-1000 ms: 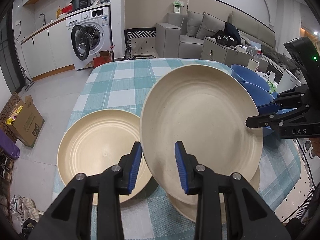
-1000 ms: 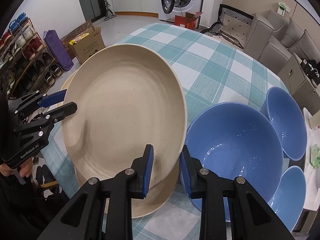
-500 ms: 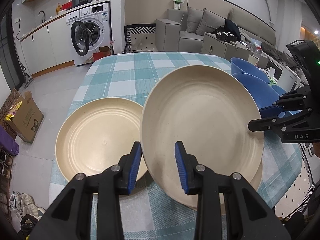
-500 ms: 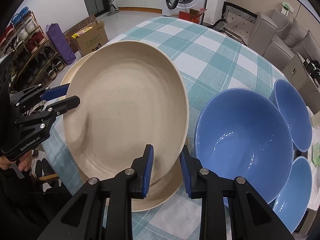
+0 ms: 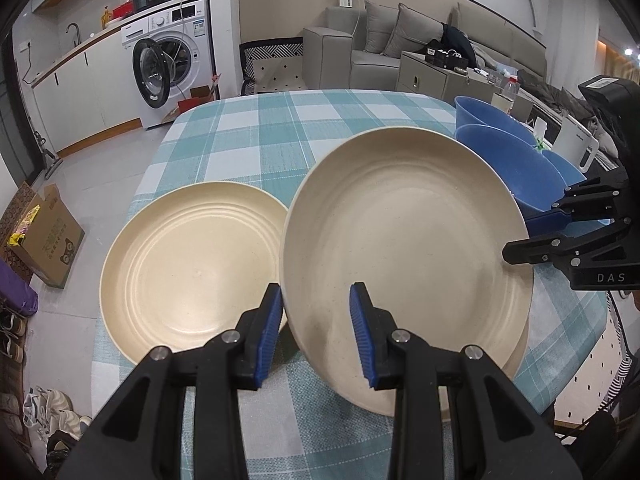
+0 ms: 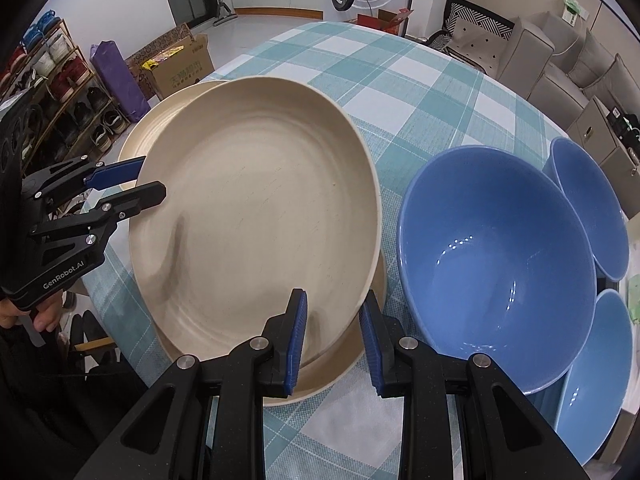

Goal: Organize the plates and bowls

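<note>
Both grippers, left (image 5: 316, 330) and right (image 6: 333, 338), clamp opposite rims of one round beige plate (image 6: 256, 216), held tilted just above a second beige plate (image 6: 344, 364) on the checked tablecloth (image 5: 256, 140).

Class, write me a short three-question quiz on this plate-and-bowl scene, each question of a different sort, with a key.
1. True or false: the left gripper and the right gripper both clamp the raised round beige plate.
2. How many blue round bowls show in the right wrist view?
3. What lies directly under the raised plate? A) a second beige plate B) a blue bowl C) bare checked tablecloth

Key: 1 true; 2 three; 3 A
</note>
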A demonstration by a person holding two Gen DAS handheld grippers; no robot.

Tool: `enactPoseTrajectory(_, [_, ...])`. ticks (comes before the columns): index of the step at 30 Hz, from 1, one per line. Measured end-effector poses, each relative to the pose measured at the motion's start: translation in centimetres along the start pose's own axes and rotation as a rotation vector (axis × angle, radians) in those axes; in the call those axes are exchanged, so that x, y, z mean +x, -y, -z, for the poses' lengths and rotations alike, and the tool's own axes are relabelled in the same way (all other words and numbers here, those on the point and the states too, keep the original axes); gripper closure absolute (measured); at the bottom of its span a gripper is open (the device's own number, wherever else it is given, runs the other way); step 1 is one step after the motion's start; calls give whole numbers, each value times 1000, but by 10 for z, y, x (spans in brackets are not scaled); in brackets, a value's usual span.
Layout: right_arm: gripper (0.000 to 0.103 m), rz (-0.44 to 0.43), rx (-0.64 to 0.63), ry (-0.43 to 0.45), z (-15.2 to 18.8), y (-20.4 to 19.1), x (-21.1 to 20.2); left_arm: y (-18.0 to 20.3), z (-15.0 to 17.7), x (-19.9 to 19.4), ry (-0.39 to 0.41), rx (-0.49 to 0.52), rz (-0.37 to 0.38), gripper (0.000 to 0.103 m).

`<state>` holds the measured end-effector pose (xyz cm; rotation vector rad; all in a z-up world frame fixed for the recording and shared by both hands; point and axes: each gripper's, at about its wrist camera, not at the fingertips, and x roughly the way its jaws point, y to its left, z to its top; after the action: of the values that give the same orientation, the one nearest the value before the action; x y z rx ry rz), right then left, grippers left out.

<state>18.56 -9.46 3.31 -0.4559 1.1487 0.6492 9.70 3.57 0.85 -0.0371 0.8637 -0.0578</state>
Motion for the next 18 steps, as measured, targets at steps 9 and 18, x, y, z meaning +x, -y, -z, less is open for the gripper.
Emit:
enactPoseTrajectory(9, [76, -7, 8, -42, 14, 2, 12, 7, 2, 8, -23, 25, 4, 71])
enactPoseTrajectory(18, [76, -3, 22, -62, 22, 6, 21, 13, 4, 14, -35, 36, 11, 71])
